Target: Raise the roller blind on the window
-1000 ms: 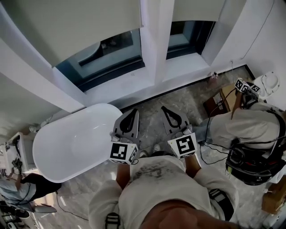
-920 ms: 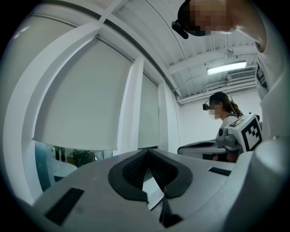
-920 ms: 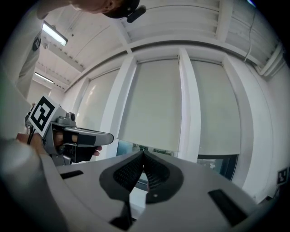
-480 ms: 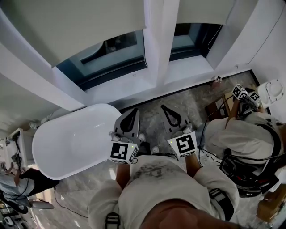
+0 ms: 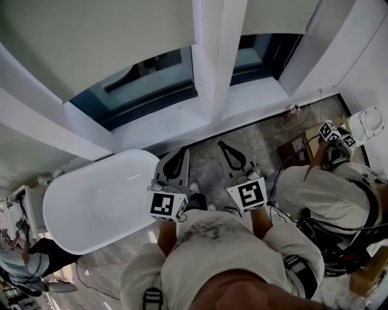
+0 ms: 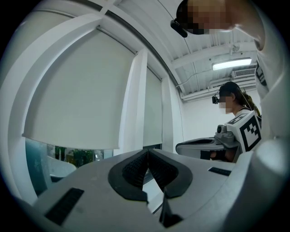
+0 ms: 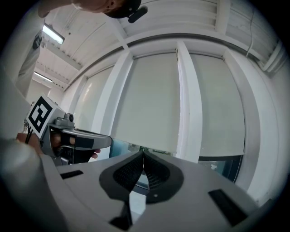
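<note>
Cream roller blinds hang partway down over the window. In the head view the wide left blind (image 5: pixel 91 36) and a narrower right blind (image 5: pixel 276 15) leave dark glass (image 5: pixel 139 85) bare below them. My left gripper (image 5: pixel 177 154) and right gripper (image 5: pixel 224 146) are held side by side in front of my chest, pointing level at the window, well short of it. Both are shut with nothing between the pads. The left gripper view has its jaw tips (image 6: pixel 147 152) under the wide blind (image 6: pixel 77 104). The right gripper view has its tips (image 7: pixel 143 155) below the middle blind (image 7: pixel 149 104).
A white bathtub (image 5: pixel 66 206) stands on the marble floor to my left, below the white window sill (image 5: pixel 182 118). A second person (image 5: pixel 327 187) with marker-cube grippers stands at my right beside a wooden box (image 5: pixel 297 148). A white pillar (image 5: pixel 212 54) separates the panes.
The window, sill and tub have slid down in the head view as I have stepped nearer to them. Both grippers keep the same shut pose in front of me.
</note>
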